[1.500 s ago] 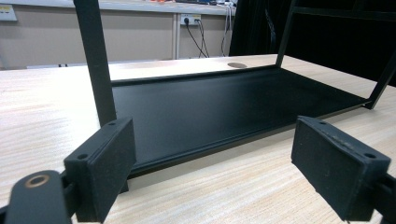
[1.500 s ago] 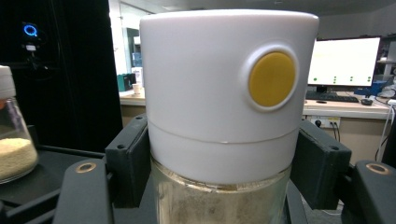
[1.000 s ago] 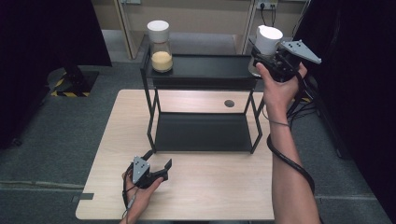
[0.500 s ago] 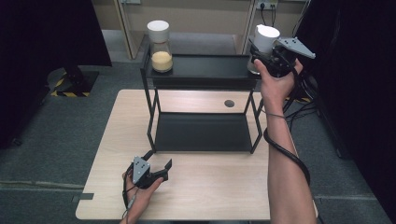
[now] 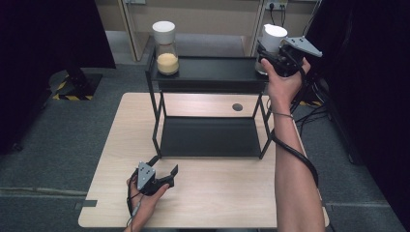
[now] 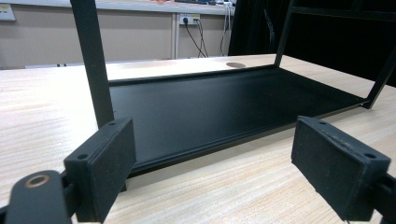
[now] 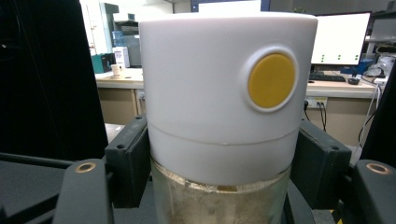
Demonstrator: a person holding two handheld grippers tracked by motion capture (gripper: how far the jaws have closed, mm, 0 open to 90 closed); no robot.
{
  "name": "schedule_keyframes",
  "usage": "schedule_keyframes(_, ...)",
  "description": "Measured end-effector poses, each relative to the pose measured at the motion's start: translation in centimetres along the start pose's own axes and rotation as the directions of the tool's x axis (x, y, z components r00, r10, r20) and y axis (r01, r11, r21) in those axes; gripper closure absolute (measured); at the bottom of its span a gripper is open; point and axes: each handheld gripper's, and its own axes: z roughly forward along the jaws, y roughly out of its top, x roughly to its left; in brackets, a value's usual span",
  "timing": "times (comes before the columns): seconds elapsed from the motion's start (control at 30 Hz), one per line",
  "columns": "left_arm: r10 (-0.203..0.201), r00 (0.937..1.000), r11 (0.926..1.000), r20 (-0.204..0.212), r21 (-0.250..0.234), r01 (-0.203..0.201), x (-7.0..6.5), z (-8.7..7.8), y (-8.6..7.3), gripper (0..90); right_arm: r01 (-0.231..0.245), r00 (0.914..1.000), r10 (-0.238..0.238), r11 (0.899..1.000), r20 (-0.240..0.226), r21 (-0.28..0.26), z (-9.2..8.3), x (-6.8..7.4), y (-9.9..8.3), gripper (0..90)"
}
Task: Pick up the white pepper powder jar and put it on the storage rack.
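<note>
A glass jar with a white lid [image 5: 273, 37] [image 7: 219, 116] stands at the right end of the black rack's top shelf [image 5: 212, 72], and my right gripper [image 5: 269, 57] [image 7: 219, 172] is shut on it just under the lid. The lid carries a round yellow spot [image 7: 271, 80]. A second white-lidded jar [image 5: 166, 47], half full of yellow grains, stands at the shelf's left end. Near the table's front edge my left gripper [image 5: 164, 173] [image 6: 210, 177] rests low and open, nothing between its jaws, facing the rack's bottom shelf [image 6: 224, 107].
The black two-level rack [image 5: 208, 135] takes up the middle and back of the wooden table [image 5: 217, 198]. A round cable hole [image 5: 237, 107] lies in the tabletop behind the rack. Dark curtains hang on both sides.
The right hand with the jar has shifted slightly left over the shelf's right end. The left gripper has stayed where it was.
</note>
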Motion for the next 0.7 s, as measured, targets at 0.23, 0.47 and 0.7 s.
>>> schedule_keyframes(0.23, 0.001, 1.0, 1.0, 0.0, -0.001, -0.001, -0.04, -0.01, -0.03, 13.2, 0.015, 0.9999, -0.015, 1.0, -0.003, -0.013, -0.06, 0.13, -0.43, 30.4)
schedule_keyframes(0.47, -0.001, 1.0, 1.0, 0.001, -0.001, 0.001, -0.01, 0.0, -0.01, 13.2, 0.005, 0.9999, -0.005, 1.0, -0.011, -0.017, 0.0, 0.11, -0.41, 28.2)
schedule_keyframes(0.7, 0.0, 1.0, 1.0, 0.003, 0.001, 0.0, -0.02, 0.01, 0.01, 13.2, -0.007, 1.0, 0.007, 1.0, -0.005, -0.01, -0.19, 0.24, -0.29, 18.5)
